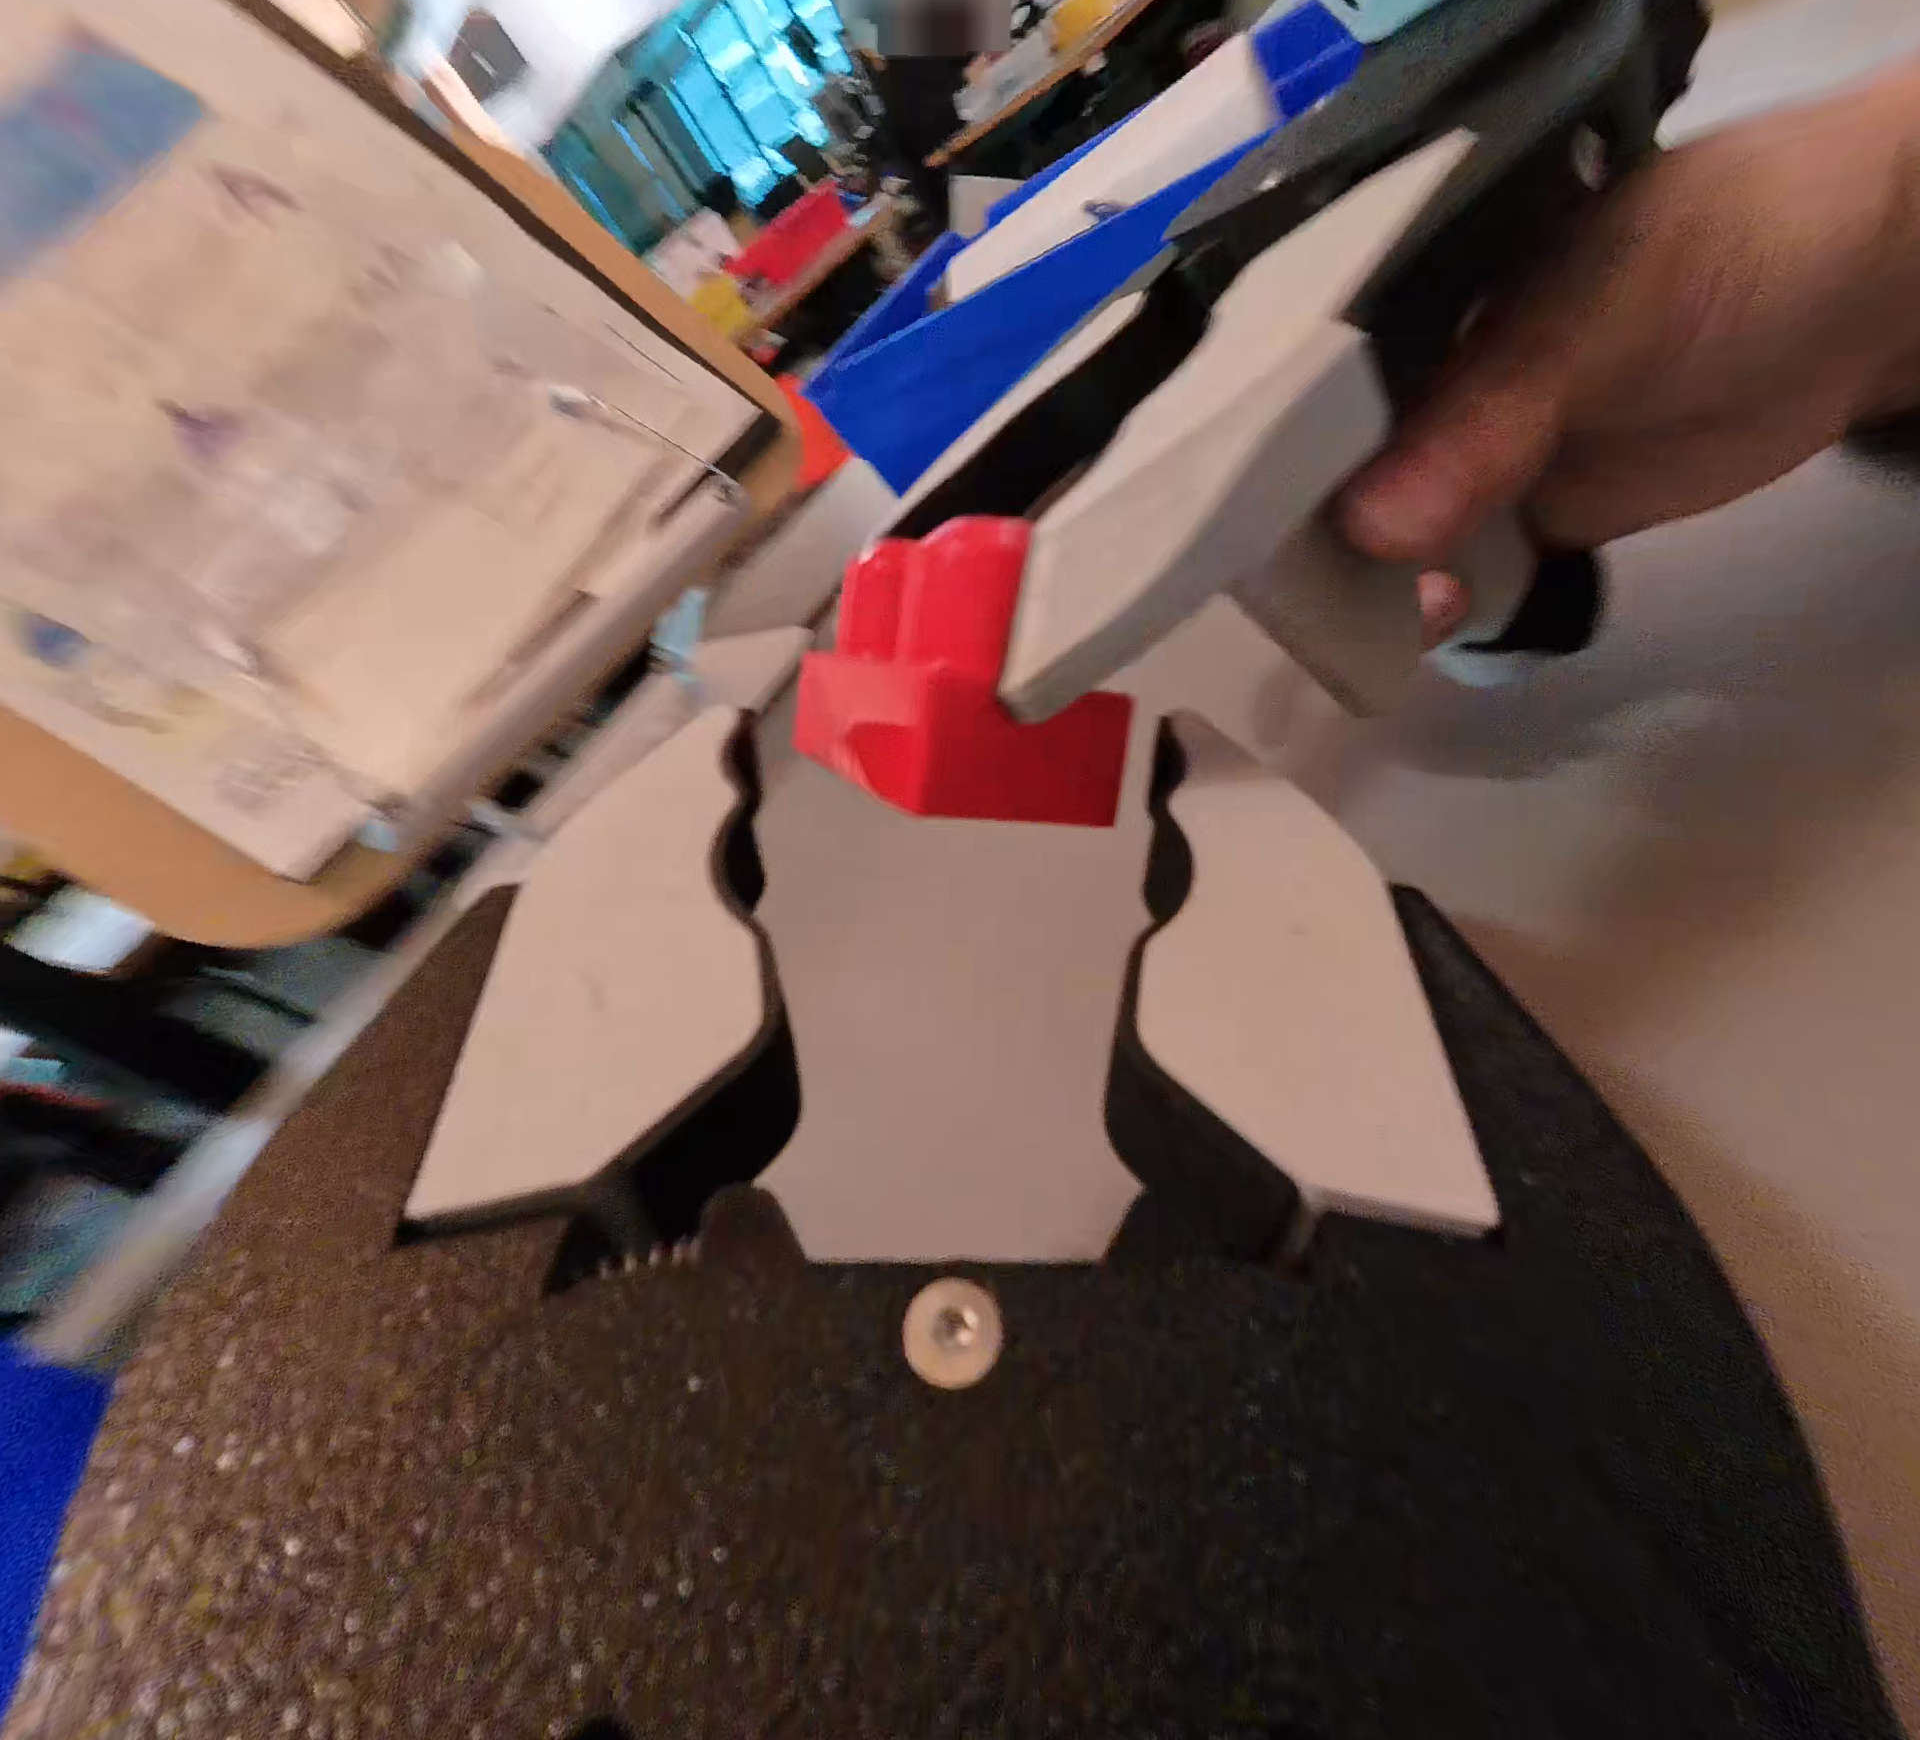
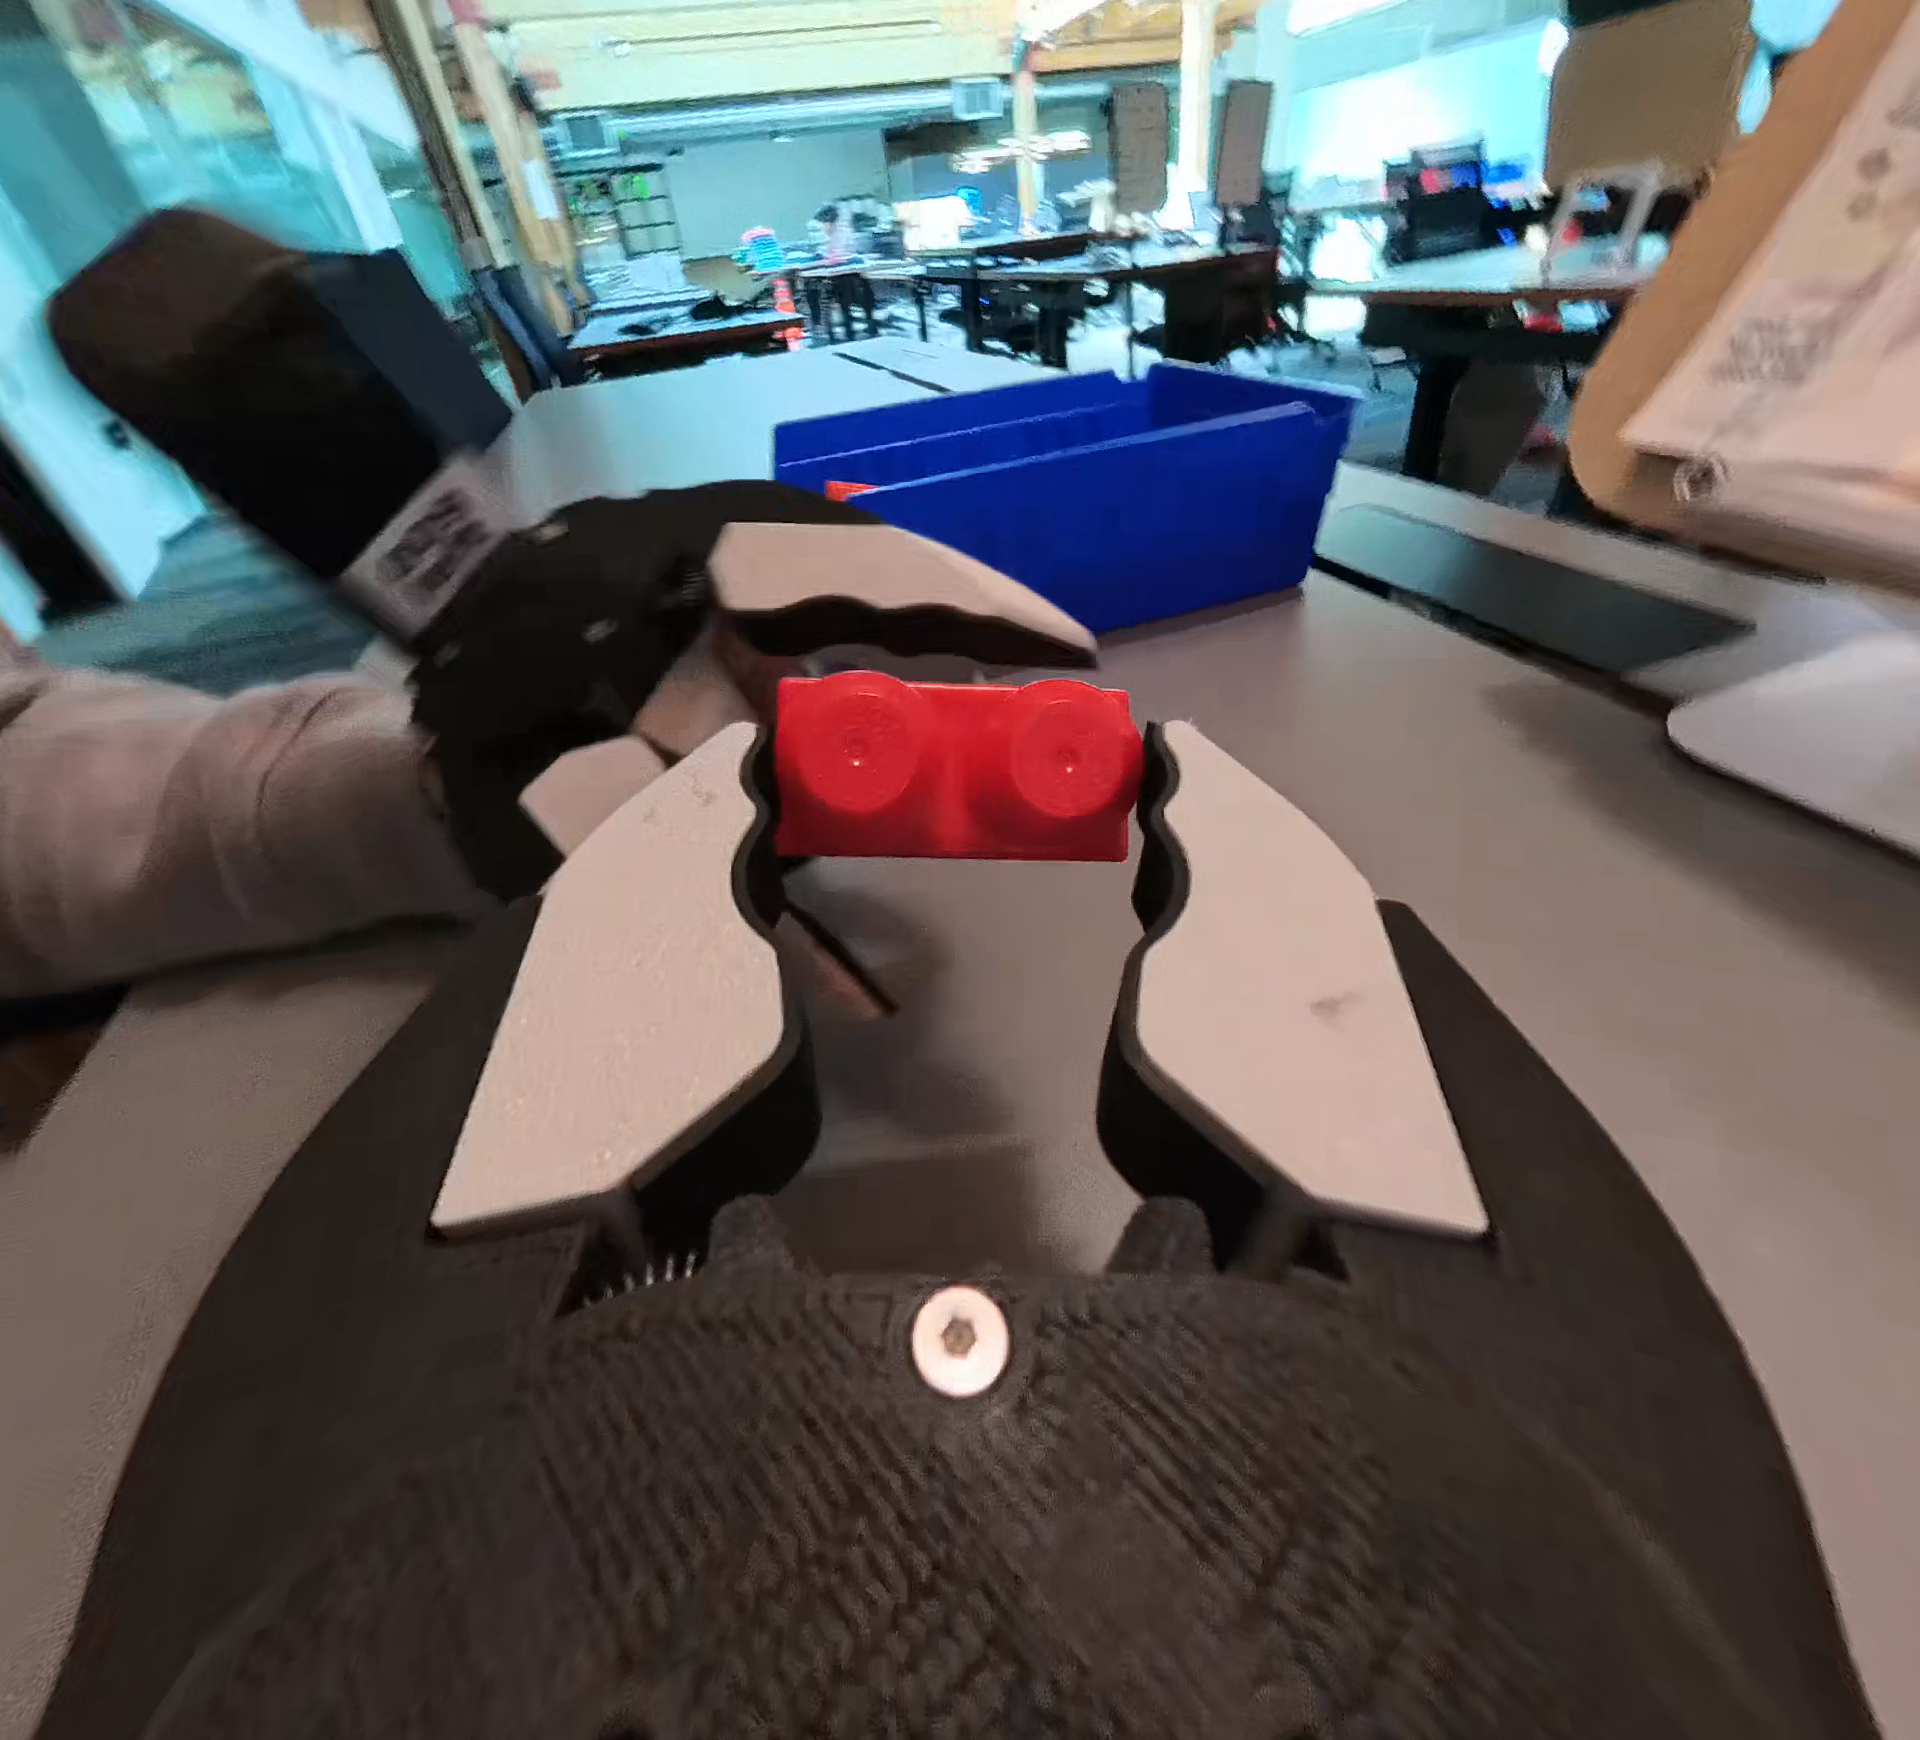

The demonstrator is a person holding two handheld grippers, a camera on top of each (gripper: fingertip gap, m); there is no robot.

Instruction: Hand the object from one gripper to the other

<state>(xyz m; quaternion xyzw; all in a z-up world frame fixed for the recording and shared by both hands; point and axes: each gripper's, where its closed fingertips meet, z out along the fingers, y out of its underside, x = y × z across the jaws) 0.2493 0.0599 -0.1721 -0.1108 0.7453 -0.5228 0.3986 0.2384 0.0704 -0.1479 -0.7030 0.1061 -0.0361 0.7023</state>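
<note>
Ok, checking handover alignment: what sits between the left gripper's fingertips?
The red two-stud plastic brick, clamped by the right gripper; left wrist view shows it.

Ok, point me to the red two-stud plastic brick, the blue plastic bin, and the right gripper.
Red two-stud plastic brick [image 2: 951, 771], right wrist view: the face between its studs.
Blue plastic bin [image 2: 1091, 527], right wrist view: its near wall.
Right gripper [image 2: 951, 781], right wrist view: midway between its fingertips.
</note>
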